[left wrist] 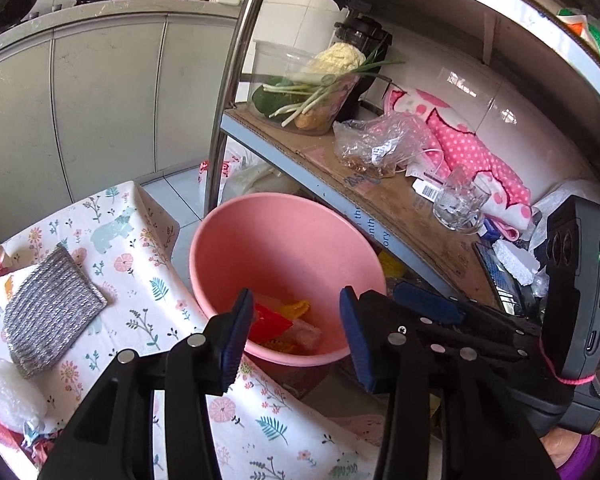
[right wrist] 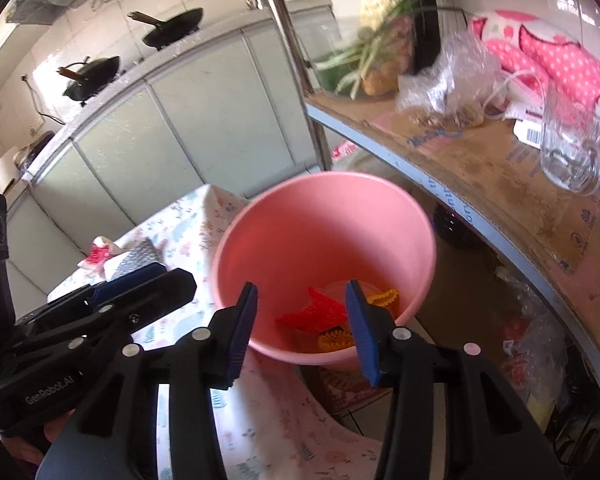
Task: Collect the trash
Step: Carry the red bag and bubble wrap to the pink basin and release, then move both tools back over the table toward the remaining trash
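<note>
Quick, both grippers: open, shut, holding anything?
Left gripper: open, holding nothing, above the pink bin.
Right gripper: open, holding nothing.

Pink bucket (left wrist: 236,248), holding red wrapper (left wrist: 270,322) and yellow scraps (left wrist: 296,309). White bench cloth (left wrist: 140,280) printed with pastel flowers and teal bears. Grey-and-silver striped scouring cloth (left wrist: 46,312). Pink towel (left wrist: 472,152) with white polka dots on brown cardboard-lined shelf (left wrist: 384,196).

Matt pink plastic basin (left wrist: 284,240); floral cotton-like tablecloth (left wrist: 140,248); rough knitted grey scouring cloth (left wrist: 48,312); worn cardboard shelf liner (left wrist: 400,208); clear glass mug (left wrist: 460,204).
</note>
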`<state>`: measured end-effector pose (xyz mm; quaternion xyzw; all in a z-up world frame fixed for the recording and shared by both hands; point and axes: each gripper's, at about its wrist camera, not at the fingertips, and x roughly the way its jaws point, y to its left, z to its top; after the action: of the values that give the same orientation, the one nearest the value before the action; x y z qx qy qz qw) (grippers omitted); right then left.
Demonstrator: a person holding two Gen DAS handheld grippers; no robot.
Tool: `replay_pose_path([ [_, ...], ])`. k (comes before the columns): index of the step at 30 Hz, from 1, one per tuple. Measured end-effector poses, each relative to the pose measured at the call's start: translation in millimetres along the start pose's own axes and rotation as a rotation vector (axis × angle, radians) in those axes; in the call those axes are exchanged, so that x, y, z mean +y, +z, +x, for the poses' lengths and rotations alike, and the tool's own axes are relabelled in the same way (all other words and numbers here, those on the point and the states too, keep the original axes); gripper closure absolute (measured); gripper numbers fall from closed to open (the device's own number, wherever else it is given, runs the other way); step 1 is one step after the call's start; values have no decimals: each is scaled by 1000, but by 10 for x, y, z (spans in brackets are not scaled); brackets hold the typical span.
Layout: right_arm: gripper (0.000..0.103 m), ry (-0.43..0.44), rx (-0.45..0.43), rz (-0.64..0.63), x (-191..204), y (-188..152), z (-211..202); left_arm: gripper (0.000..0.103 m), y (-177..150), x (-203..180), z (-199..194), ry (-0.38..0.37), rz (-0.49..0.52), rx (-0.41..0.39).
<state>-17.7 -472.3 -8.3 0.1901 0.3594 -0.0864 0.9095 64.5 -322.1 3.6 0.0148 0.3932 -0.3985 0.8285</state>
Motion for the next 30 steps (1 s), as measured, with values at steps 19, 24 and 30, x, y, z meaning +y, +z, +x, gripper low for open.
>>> replay_pose_path([
  [19,56,37,-104,-184,805,-434,-730,59,-615,19,-1181,127,4,-113],
  [24,56,90,-111,-210,1013,-591,-914,55,-853,98,-1498,166,-58,-120],
  [30,56,152,-93,-250,1235,-727,-1117,50,-1043,245,-2004,235,-101,-186],
])
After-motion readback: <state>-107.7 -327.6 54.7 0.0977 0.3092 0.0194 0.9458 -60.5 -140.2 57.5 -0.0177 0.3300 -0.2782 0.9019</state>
